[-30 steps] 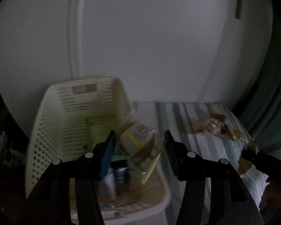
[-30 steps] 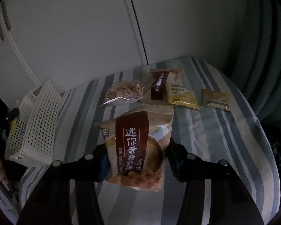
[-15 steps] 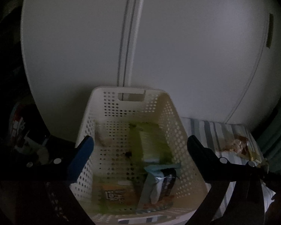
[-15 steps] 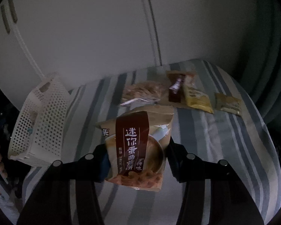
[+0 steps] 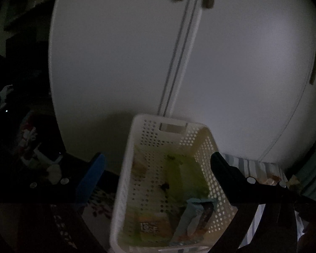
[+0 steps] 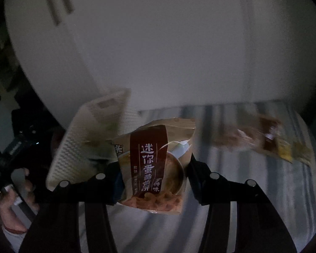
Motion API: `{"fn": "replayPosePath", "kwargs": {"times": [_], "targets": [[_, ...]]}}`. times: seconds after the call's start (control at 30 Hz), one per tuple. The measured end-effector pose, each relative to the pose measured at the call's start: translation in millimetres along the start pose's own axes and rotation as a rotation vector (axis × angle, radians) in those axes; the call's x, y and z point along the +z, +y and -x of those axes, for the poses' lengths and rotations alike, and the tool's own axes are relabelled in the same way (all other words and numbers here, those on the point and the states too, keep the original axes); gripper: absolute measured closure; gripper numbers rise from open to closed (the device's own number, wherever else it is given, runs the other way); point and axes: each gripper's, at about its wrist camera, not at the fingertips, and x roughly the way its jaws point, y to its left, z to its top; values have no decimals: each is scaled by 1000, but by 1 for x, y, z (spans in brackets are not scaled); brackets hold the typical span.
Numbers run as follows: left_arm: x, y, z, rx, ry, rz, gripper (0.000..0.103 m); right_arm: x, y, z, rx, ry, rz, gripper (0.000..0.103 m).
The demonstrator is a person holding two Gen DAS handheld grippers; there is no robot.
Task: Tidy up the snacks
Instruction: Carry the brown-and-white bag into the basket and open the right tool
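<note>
Right tool (image 6: 152,166) clamped on tan-and-brown snack bag (image 6: 155,164), white Chinese lettering.

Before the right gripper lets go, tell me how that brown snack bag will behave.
The brown snack bag probably feels light and puffy: it stands up between the right gripper fingers without sagging. Its glossy film may be slippery. Contents look like brittle waffle crisps, so squeezing could crush them.
</note>
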Motion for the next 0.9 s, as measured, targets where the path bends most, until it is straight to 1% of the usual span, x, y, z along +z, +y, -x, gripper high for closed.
{"fn": "replayPosePath", "kwargs": {"times": [0.07, 0.1, 0.13, 0.23, 0.43, 0.53, 0.6, 0.67, 0.77, 0.9], "targets": [[2, 4, 2, 11, -12, 11, 2, 6, 24, -9, 40, 3, 28, 52], [3, 8, 4, 19, -21, 24, 2, 7, 33, -12, 39, -9, 62, 52], [4, 10, 6, 26, -26, 32, 2, 9, 48, -18, 57, -9, 84, 52], [8, 20, 12, 51, -49, 60, 2, 10, 78, -34, 89, -4, 120, 52], [12, 36, 21, 80, -80, 109, 2, 8, 118, -72, 135, 40, 138, 52], [13, 39, 24, 101, -91, 114, 2, 6, 137, -93, 154, 73, 150, 51], [14, 40, 24, 106, -90, 113, 2, 4, 145, -101, 170, 89, 158, 50], [14, 42, 25, 103, -87, 122, 2, 3, 150, -105, 175, 95, 161, 38], [15, 45, 23, 102, -85, 134, 2, 0, 151, -107, 166, 95, 169, 37], [14, 43, 22, 95, -87, 143, 2, 2, 140, -108, 156, 88, 132, 37]]}}
